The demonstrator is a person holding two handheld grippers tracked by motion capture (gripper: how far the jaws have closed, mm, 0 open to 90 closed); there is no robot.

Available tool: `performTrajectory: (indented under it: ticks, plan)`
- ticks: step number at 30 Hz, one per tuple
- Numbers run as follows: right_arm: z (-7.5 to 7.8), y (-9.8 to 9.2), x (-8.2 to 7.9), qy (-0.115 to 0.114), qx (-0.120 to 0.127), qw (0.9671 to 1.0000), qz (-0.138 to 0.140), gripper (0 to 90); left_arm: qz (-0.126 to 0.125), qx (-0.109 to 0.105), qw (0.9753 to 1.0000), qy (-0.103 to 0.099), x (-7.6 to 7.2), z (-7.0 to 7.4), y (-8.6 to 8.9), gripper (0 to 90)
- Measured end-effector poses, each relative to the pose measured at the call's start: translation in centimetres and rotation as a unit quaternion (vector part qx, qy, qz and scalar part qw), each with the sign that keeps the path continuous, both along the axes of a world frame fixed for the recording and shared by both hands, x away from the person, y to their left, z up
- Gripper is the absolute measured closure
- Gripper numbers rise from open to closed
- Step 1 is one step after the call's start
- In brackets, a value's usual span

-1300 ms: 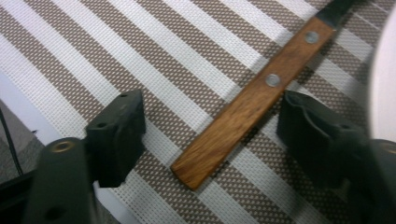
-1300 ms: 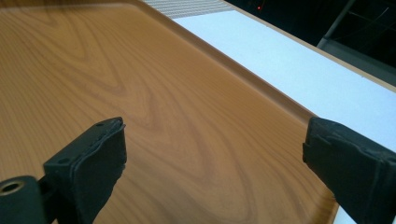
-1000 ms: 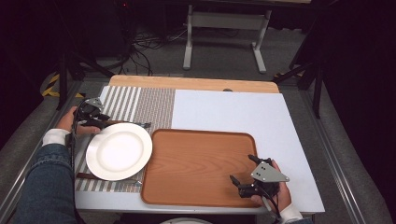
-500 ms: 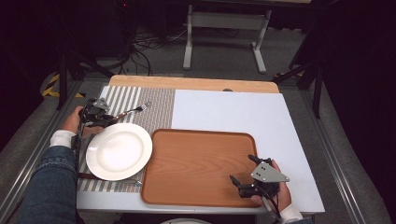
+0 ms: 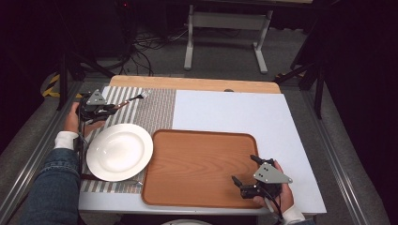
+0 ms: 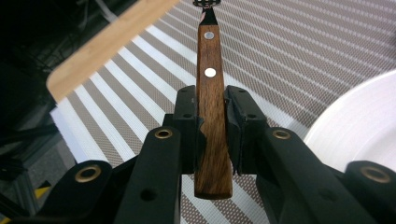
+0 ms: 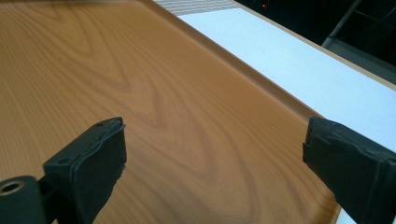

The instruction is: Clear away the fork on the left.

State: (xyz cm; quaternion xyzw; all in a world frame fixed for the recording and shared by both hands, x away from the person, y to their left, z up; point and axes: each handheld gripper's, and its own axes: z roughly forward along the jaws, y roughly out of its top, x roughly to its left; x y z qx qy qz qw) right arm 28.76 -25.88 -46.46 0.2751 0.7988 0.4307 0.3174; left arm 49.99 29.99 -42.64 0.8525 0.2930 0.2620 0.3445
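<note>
So from the high view, the left gripper (image 5: pixel 109 107) sits over the far-left part of the striped mat (image 5: pixel 157 110), clamped on the wooden handle of a fork (image 5: pixel 130 100). The fork sticks out to the right and a bit away from the person, its metal head over the mat and lifted off it as far as I can tell. Just in front of that gripper is a white plate (image 5: pixel 119 152), resting on the mat with its right edge just beside the wooden tray (image 5: pixel 197 166). The tray sits in the middle of the bench (image 5: pixel 234 110), partly on the white sheet. The right gripper (image 5: pixel 244 171) hangs over the tray's near-right corner, jaws spread wide with nothing between them.

Left gripper view: the fork (image 6: pixel 210 116) handle runs straight up the middle, dark wood with two metal rivets, pinched tight from both sides by the black jaws of the left gripper (image 6: pixel 210 135). The butt end pokes out behind the pads. The mat (image 6: pixel 280 56) is underneath, the plate (image 6: pixel 359 126) rim curves in at the right, and the bench's (image 6: pixel 102 46) wooden edge shows upper left.

Right gripper view: the right gripper (image 7: pixel 215 149) is released, both pads well apart, with bare tray (image 7: pixel 140 93) grain below and the tray rim running diagonally, white sheet (image 7: pixel 289 65) beyond it.
</note>
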Motion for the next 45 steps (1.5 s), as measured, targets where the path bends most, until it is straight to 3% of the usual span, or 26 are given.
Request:
performTrajectory:
  ticks: [4,10,19,25,31,39,45]
  plan:
    - [0.1,0.0,0.0,-0.002,0.000,1.0000,-0.001,6.9,-0.007,-0.020,0.9996,-0.017,-0.9,0.8,-0.3,75.8]
    - [0.1,-0.1,-0.1,-0.005,0.003,1.0000,-0.002,6.9,-0.025,-0.034,0.9984,-0.038,-2.6,2.0,-1.3,75.8]
    - [0.3,-0.2,-0.1,-0.009,0.005,0.9999,-0.003,6.9,-0.064,-0.018,0.9955,-0.067,-4.7,3.8,-4.2,75.8]
    - [0.4,-0.4,-0.1,-0.011,0.008,0.9999,-0.003,6.9,-0.105,-0.019,0.9913,-0.077,-6.7,4.5,-6.6,75.8]
    - [0.4,-0.7,-0.1,-0.012,0.010,0.9999,-0.006,6.9,-0.141,-0.006,0.9860,-0.089,-9.1,4.5,-9.0,75.8]
    - [0.5,-0.9,0.0,-0.014,0.010,0.9998,-0.010,6.9,-0.182,-0.028,0.9795,-0.081,-12.8,3.6,-11.4,75.8]
    - [0.5,-1.0,-0.2,-0.021,0.002,0.9997,-0.011,6.9,-0.207,-0.017,0.9756,-0.071,-15.0,2.7,-13.0,75.8]
